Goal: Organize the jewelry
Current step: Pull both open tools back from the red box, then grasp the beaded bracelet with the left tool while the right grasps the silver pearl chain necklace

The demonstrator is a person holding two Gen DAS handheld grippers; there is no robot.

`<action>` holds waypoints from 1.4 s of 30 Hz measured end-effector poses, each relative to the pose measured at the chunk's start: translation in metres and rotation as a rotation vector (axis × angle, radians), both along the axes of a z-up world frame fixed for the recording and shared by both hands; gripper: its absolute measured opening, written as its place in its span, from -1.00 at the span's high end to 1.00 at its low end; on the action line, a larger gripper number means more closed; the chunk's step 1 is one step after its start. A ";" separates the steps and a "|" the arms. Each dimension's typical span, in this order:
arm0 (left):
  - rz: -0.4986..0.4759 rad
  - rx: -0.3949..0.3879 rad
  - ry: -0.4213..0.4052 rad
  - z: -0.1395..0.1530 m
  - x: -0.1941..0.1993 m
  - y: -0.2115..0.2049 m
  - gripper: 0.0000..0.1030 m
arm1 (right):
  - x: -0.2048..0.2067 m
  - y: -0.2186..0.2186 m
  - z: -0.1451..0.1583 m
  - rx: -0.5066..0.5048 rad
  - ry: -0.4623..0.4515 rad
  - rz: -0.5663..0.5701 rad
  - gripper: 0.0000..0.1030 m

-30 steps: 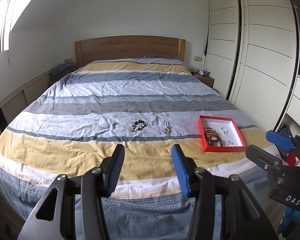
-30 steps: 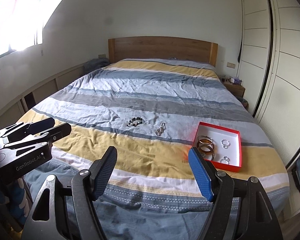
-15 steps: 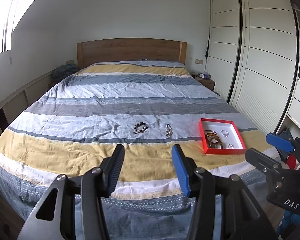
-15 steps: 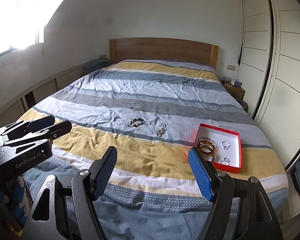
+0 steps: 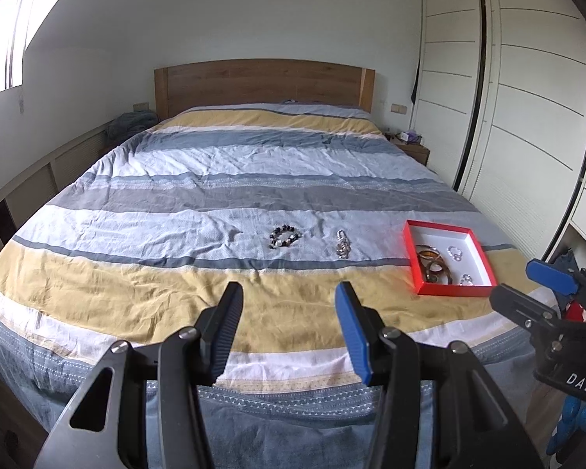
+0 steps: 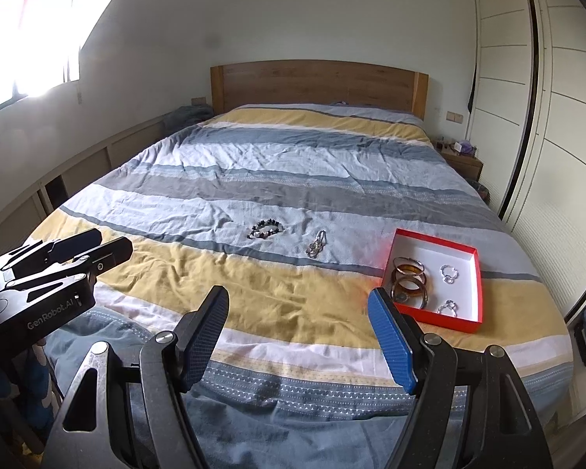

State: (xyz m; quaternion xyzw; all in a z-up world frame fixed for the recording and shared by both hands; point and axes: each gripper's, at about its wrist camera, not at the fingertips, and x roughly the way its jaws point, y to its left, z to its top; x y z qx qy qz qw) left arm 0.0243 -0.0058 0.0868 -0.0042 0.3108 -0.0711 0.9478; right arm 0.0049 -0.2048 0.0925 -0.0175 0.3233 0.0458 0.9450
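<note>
Striped bedding covers the bed up to a wooden headboard, and the red box near the foot serves as landmark in the left wrist view. Inside it, amber bangles and small silver rings are too small to make out in detail. Beside the box on its left lies a silver chain piece, then a beaded bracelet. The left gripper hovers level before the bed's foot, jaws wide and empty; the right gripper is cut off at the frame edge. From the right wrist view, the box sits just beyond the right gripper, spread wide, holding nothing. Bracelet and chain lie left of the box. The left gripper shows sidelong, jaws parted.
</note>
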 end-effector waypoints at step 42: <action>-0.184 -0.013 0.282 -0.226 0.375 -0.045 0.36 | 0.371 -0.021 -0.240 0.162 0.293 0.075 0.53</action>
